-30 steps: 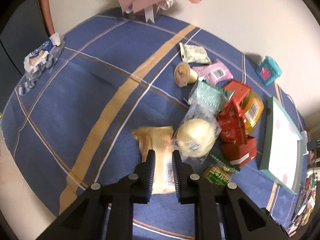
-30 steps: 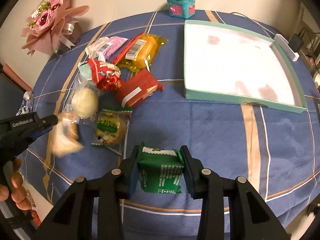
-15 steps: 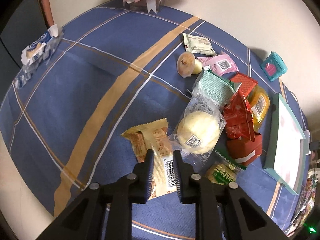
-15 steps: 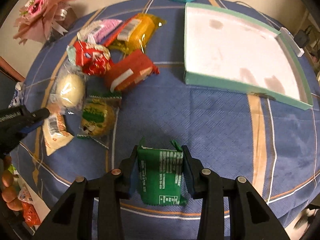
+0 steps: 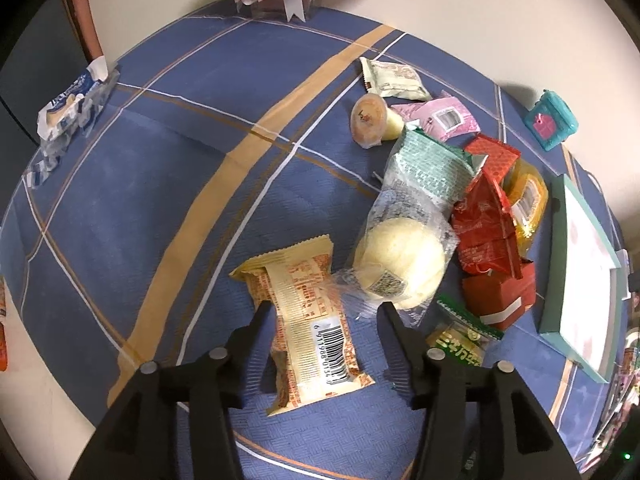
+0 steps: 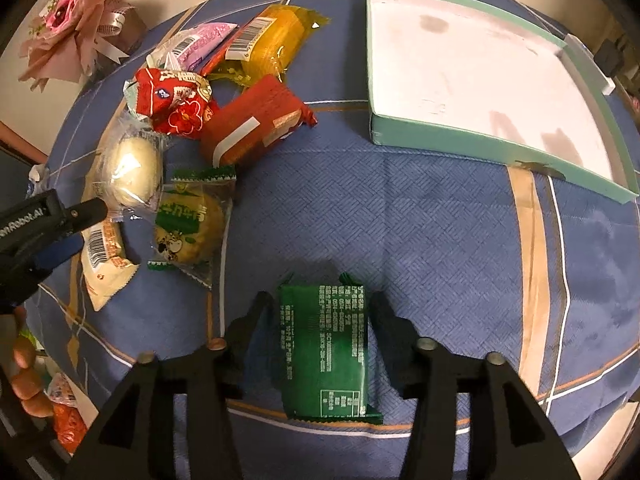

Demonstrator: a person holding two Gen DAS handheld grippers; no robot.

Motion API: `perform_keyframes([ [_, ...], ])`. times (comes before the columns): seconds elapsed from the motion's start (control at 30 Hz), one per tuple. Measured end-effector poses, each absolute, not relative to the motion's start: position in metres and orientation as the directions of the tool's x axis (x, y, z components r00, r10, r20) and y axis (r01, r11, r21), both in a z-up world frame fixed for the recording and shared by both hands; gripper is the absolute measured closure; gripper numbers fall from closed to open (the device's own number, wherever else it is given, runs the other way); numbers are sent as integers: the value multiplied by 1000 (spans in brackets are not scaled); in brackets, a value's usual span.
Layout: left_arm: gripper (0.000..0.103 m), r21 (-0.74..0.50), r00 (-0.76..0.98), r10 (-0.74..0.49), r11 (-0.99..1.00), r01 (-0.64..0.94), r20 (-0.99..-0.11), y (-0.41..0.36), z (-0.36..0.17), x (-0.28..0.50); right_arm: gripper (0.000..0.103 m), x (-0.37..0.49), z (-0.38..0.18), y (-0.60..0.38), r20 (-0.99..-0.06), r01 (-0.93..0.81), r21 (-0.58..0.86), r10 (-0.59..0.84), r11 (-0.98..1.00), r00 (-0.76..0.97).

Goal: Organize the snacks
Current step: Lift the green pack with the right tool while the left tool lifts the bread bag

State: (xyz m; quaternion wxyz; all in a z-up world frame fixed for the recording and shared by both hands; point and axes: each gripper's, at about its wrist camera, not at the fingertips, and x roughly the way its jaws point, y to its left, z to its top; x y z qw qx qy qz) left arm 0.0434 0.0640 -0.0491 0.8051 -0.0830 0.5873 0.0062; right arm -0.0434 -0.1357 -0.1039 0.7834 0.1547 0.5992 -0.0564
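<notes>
My left gripper (image 5: pixel 324 308) is open, its jaws standing either side of an orange-and-cream snack packet (image 5: pixel 310 322) that lies flat on the blue cloth. My right gripper (image 6: pixel 318 300) is open around a dark green snack packet (image 6: pixel 326 350) lying on the cloth. A heap of snacks lies between them: a wrapped white bun (image 5: pixel 400 264), a red packet (image 6: pixel 172 102), a red box-shaped packet (image 6: pixel 256 120), a yellow packet (image 6: pixel 272 42), a green-labelled cookie packet (image 6: pixel 190 222). An open teal tray (image 6: pixel 472 142) with a white floor stands at the far right.
A pink bouquet (image 6: pixel 76 20) stands at the far left edge. A small teal house-shaped tin (image 5: pixel 552 122) stands behind the tray. A blue-white wrapper (image 5: pixel 68 108) lies at the left table edge. A jelly cup (image 5: pixel 370 120) and pink packet (image 5: pixel 444 116) lie behind the heap.
Both grippers have opened: the left let go of the orange-and-cream packet, the right let go of the green packet. Both packets now lie on the cloth.
</notes>
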Motion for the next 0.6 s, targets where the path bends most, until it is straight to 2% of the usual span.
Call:
perform_keyframes([
  [0.13,41,-102,296,-62,987,-123,-953,67,-52,44,40,-45,-98,-137,-958,265,165,91,950,272],
  [0.4,41,-99,214,-66,984,-148,-975,71,-76,46,41,-57,-105,-124,-968,225,108,51,968,244],
  [0.47,43,-95,202,-63,984,-150,-977,71,-80,47,50,-58,-106,-122,-969,222,92,36,971,246],
  [0.5,50,-91,200,-60,985,-149,-978,71,-81,47,58,-59,-106,-121,-968,220,86,29,972,248],
  [0.6,61,-85,206,-55,986,-143,-977,71,-78,47,61,-61,-104,-120,-965,222,94,35,971,259],
])
